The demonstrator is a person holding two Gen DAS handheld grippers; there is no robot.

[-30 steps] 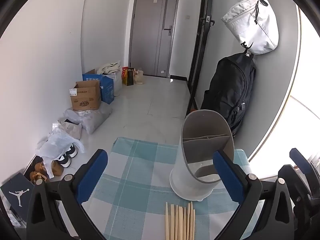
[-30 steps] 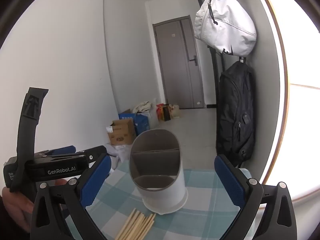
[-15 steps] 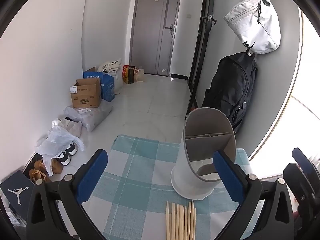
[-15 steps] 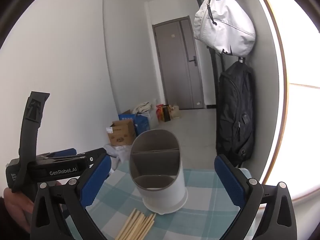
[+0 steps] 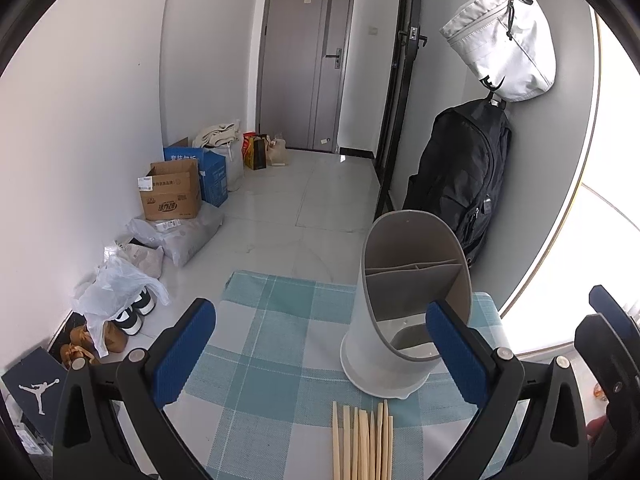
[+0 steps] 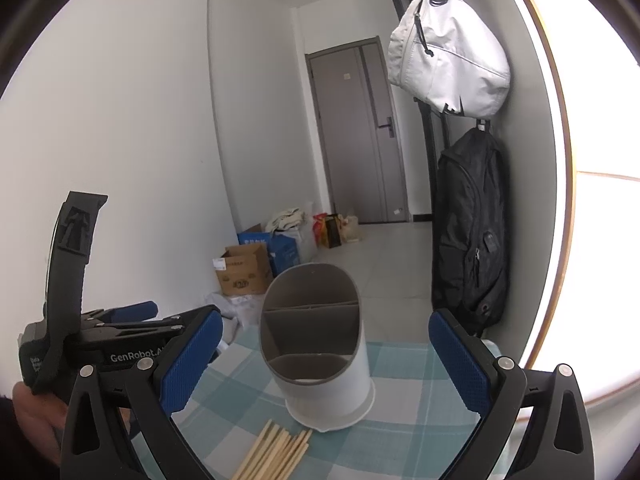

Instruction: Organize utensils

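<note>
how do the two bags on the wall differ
The white bag hangs high; the black backpack hangs below it. The white bag is short and rounded; the black backpack is taller and longer, reaching down towards the floor. Both hang on the same wall, beyond the utensil holder.

Seemingly wooden chopsticks (image 5: 362,442), matt plastic holder (image 5: 404,308)
</note>
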